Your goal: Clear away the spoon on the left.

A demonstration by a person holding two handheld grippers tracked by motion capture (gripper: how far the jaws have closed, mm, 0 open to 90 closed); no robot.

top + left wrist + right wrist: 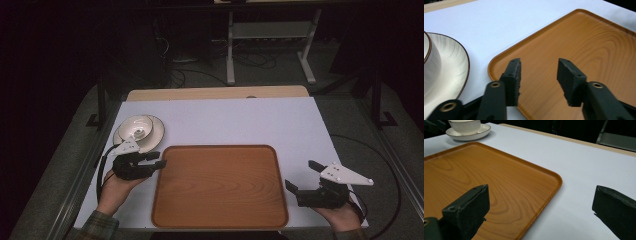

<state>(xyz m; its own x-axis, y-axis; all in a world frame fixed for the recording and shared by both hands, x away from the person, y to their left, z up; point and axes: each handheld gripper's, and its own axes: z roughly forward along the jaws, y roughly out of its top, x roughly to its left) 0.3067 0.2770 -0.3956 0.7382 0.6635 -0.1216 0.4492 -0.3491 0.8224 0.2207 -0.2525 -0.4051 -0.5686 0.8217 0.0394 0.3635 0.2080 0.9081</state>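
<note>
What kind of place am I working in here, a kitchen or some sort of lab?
Most likely a lab or recording setup, not a kitchen: a table under a plain white sheet, cables on the grey carpet beyond it, dark surroundings. The only tableware is a wooden tray and a cup on a saucer.

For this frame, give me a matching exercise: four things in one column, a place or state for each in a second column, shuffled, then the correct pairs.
Things:
1. wooden tray
2. bowl
3. left gripper
4. right gripper

Places or states:
A. sits on a saucer at the table's far left
B. open, beside the tray's right edge
C. bare, in the middle of the white table
D. open, at the tray's near-left corner region

Pairs: 1-C, 2-A, 3-D, 4-B
</note>
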